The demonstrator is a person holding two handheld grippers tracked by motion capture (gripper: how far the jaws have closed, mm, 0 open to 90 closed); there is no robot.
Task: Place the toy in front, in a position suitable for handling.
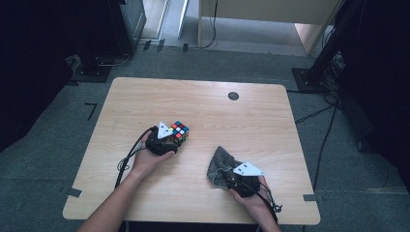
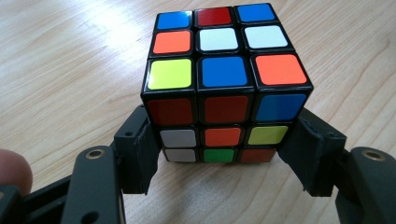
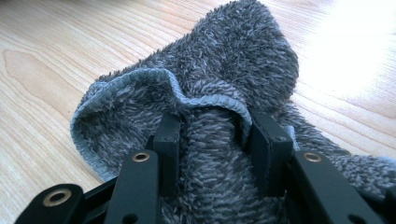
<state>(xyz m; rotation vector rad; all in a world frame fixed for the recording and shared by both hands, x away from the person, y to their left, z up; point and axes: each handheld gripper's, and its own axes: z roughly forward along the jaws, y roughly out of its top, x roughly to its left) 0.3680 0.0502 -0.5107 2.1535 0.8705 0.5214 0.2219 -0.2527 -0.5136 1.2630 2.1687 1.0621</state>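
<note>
Fuzzy grey cloth [image 3: 201,93] bunched in right tongs [image 3: 212,140], left tongs [image 2: 219,154] clamping scrambled cube [image 2: 224,84] (glossy stickers)

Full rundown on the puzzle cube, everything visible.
The scrambled three-by-three puzzle cube, black plastic with glossy colour stickers, sits upright on the light wooden table, left of centre. Top face mixes blue, red, orange, white and yellow; the near face shows red, blue, white, orange, yellow and green. The left hand-held gripper is shut on its lower layers, one pad on each side. Nothing else touches it.
</note>
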